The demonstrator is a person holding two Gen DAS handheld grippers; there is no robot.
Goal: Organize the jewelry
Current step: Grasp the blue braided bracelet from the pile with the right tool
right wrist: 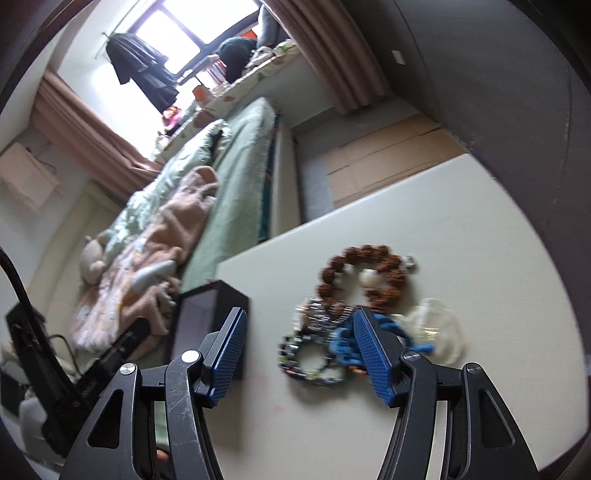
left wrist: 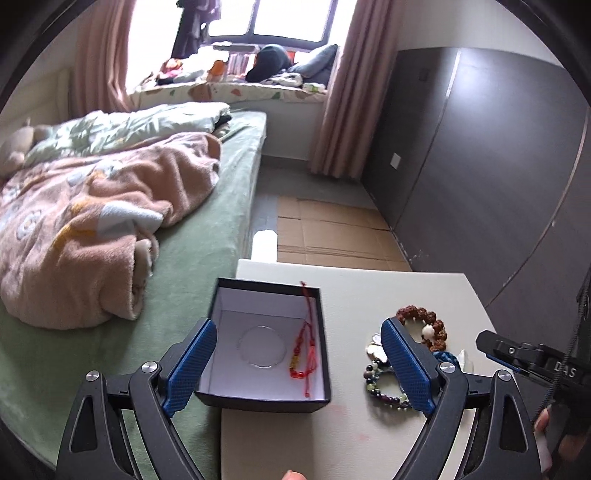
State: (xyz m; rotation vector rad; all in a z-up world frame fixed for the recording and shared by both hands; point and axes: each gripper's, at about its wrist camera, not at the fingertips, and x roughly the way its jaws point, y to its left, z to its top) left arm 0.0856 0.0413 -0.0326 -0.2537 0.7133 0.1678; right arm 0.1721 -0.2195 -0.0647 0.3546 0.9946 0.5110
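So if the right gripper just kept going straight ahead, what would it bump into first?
Probably the dark beaded bracelet between the right gripper's open fingers, in the jewelry pile on the table. Depth is hard to judge.

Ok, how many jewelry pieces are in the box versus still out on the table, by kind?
In the box:
red cord bracelet: 1
thin clear bangle: 1
On the table:
brown bead bracelet: 1
dark mixed-bead bracelet: 1
blue cord piece: 1
silvery piece: 1
clear pale piece: 1
Total: 7

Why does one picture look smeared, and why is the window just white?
Right wrist view: motion blur smears the bracelets and bed. Left wrist view: sharper, the box crisp. Both: window blown out by daylight, and fisheye bends straight edges.
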